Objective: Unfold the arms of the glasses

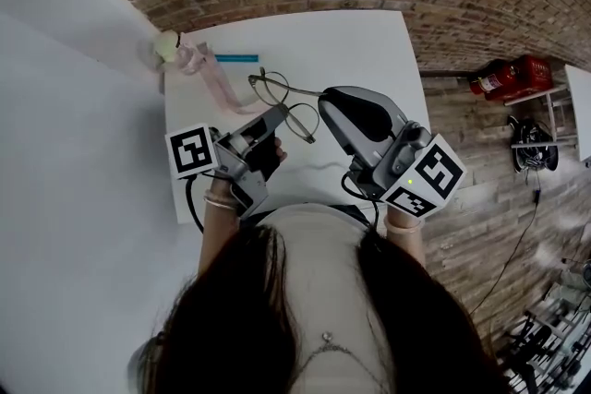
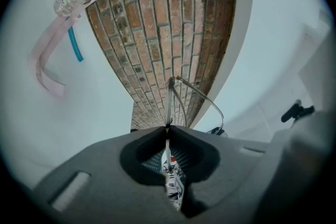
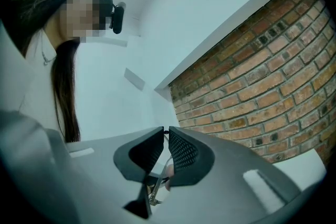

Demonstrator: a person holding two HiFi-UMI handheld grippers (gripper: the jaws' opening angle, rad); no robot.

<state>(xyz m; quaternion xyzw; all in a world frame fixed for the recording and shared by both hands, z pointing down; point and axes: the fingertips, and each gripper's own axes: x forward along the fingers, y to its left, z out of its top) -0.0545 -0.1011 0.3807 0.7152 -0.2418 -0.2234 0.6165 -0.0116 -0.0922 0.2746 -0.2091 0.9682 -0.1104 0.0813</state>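
- Thin metal wire-rimmed glasses [image 1: 277, 93] hang above the white table [image 1: 369, 51].
- Left gripper [image 1: 281, 113], at their 6 o'clock, is clamped on them.
- Right gripper [image 1: 324, 102], at their 3 o'clock, pinches a thin wire part.

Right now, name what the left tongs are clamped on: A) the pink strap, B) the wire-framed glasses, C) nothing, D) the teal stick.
B: the left gripper view shows the left tongs shut on the thin metal glasses, while the teal stick and pink strap lie apart on the table.
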